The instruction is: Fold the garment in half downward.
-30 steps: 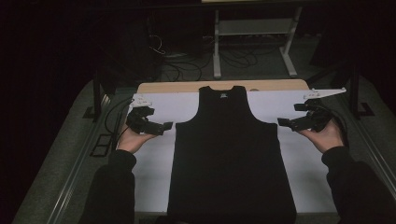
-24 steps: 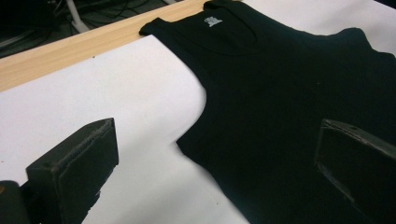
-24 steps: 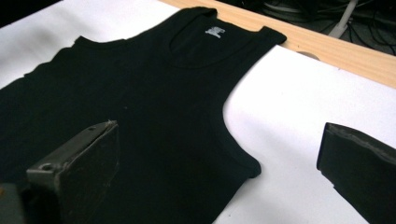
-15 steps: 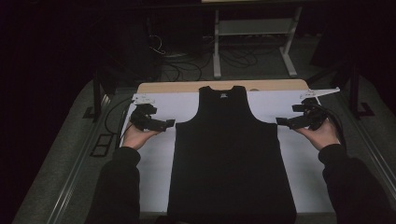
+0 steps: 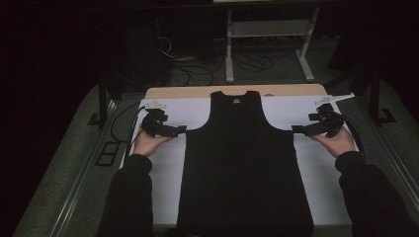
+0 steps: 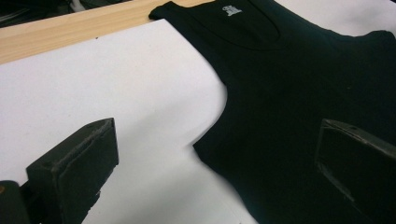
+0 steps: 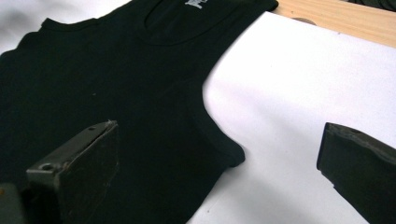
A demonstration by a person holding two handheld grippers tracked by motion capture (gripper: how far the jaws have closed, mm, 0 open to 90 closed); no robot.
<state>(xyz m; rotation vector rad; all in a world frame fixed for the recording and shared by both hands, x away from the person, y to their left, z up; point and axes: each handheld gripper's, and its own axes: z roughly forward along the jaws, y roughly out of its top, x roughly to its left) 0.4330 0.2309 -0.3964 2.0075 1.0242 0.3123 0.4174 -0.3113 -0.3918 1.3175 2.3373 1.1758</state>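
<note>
A black tank top (image 5: pixel 244 163) lies flat on a white sheet (image 5: pixel 316 168) that covers the table (image 5: pixel 197 92), neck toward 12 o'clock and hem at the near edge at 6 o'clock. Bare white sheet runs along both sides of the garment, toward 9 and 3 o'clock, and a strip of wood shows past the sheet's far edge.

The left tongs (image 5: pixel 180 130) sit at the 9 o'clock side, tips just at the shirt's armpit corner, and the right tongs (image 5: pixel 296 130) mirror them at 3 o'clock. Each is spread wide and holds nothing. In the left gripper view one jaw stands over the white sheet and the other over the black cloth, with the armpit corner (image 6: pixel 201 147) between them; the right gripper view shows the same straddle over its own corner (image 7: pixel 236 158). Whether the jaws touch the cloth cannot be told.

The gripper views bring out a small white label (image 6: pixel 231 9) inside the neck and the curved armhole edges. The high view adds the person's dark sleeves (image 5: pixel 126 197) and the dim floor with cables beyond the table.
</note>
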